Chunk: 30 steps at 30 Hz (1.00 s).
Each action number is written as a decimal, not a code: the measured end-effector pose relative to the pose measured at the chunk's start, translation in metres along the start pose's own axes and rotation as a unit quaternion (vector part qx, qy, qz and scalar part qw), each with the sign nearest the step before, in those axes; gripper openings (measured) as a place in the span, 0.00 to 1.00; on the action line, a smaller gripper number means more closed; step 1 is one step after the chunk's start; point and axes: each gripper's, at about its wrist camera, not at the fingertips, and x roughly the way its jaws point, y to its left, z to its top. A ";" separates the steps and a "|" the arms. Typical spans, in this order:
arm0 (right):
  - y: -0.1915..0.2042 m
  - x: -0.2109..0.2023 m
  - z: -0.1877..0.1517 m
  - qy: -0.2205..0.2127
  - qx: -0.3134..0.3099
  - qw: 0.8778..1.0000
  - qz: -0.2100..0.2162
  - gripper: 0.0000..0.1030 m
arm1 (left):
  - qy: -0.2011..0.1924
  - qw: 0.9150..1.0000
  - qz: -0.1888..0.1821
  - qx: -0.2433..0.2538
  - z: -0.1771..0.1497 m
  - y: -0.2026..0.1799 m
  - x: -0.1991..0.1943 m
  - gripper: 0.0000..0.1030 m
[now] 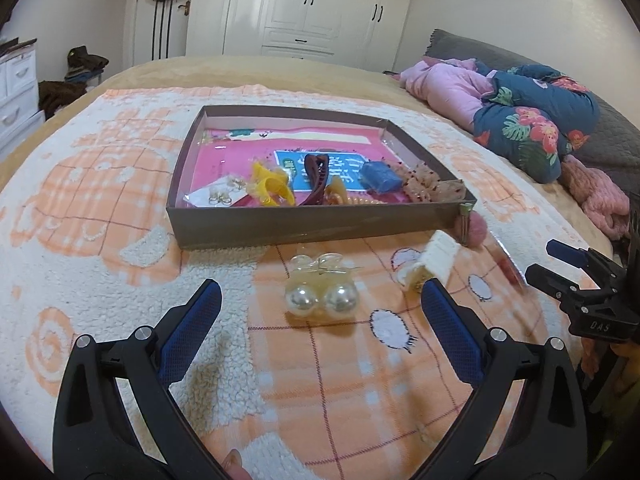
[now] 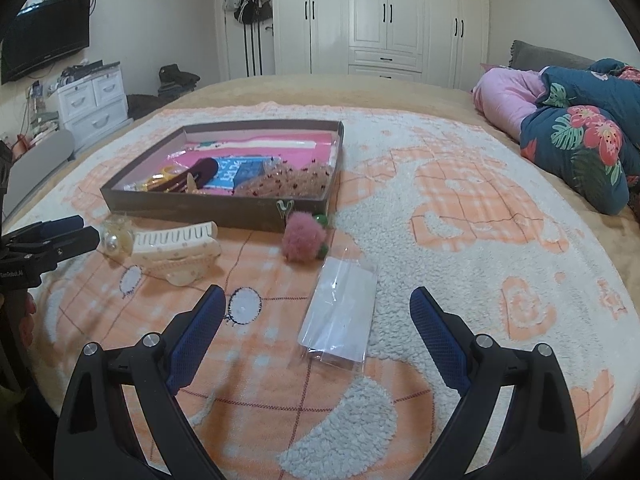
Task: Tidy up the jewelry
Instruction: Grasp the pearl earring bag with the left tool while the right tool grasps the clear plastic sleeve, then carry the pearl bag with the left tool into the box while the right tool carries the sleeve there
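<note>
A shallow brown box [image 1: 280, 226] [image 2: 192, 204] lies on the blanket and holds several hair clips and scrunchies. In front of it lie a clear claw clip with two big pearls [image 1: 320, 290] [image 2: 116, 236], a cream claw clip [image 1: 436, 258] [image 2: 176, 250], a pink pompom clip [image 1: 474, 228] [image 2: 302, 238] leaning at the box corner, and a clear plastic bag [image 2: 340, 312]. My left gripper [image 1: 320, 288] is open, just short of the pearl clip. My right gripper [image 2: 316, 300] is open around the near end of the bag, above it.
The blanket [image 2: 460, 240] is orange and white fleece on a bed. Folded pink and floral quilts [image 1: 520, 120] [image 2: 580, 128] lie at the right. White wardrobes [image 2: 384, 16] stand behind. Drawers [image 2: 92, 100] and a TV [image 2: 44, 36] are at the left.
</note>
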 end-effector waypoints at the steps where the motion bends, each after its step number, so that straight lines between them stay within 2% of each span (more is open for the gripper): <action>1: 0.000 0.002 0.000 0.003 0.004 1.000 0.001 0.88 | 0.001 1.000 0.000 -0.002 0.000 0.001 0.002 0.89; 4: -0.010 0.012 0.002 0.019 0.043 0.999 0.014 0.87 | 0.004 1.000 0.003 -0.006 0.000 0.004 0.006 0.89; 6: -0.015 0.019 0.003 0.030 0.057 0.998 0.006 0.87 | 0.006 1.000 0.002 -0.010 0.001 0.006 0.009 0.89; 11: -0.024 0.035 -0.001 0.059 0.080 0.995 0.002 0.78 | 0.009 1.000 0.002 -0.014 0.003 0.008 0.017 0.89; 14: -0.023 0.037 -0.004 0.060 0.069 0.996 -0.004 0.65 | 0.015 1.000 0.001 -0.017 0.003 0.008 0.022 0.88; 15: -0.023 0.038 -0.004 0.060 0.067 0.996 -0.004 0.58 | 0.017 1.000 0.000 -0.017 0.003 0.008 0.023 0.87; 18: -0.021 0.037 -0.007 0.060 0.057 0.997 0.008 0.39 | 0.026 1.000 -0.002 -0.015 0.003 0.007 0.028 0.79; 21: -0.013 0.034 -0.009 0.058 0.038 0.997 0.017 0.38 | 0.034 0.999 -0.005 -0.014 0.003 0.007 0.032 0.72; 23: -0.010 0.031 -0.011 0.058 0.033 0.997 0.028 0.38 | 0.036 0.999 -0.008 -0.015 0.003 0.007 0.034 0.59; 28: -0.002 0.025 -0.013 0.059 0.024 0.997 0.045 0.38 | 0.046 0.999 -0.013 -0.008 0.001 0.005 0.037 0.36; 30: 0.003 0.022 -0.015 0.059 0.017 0.997 0.054 0.38 | 0.045 0.999 -0.012 -0.004 0.001 0.003 0.037 0.36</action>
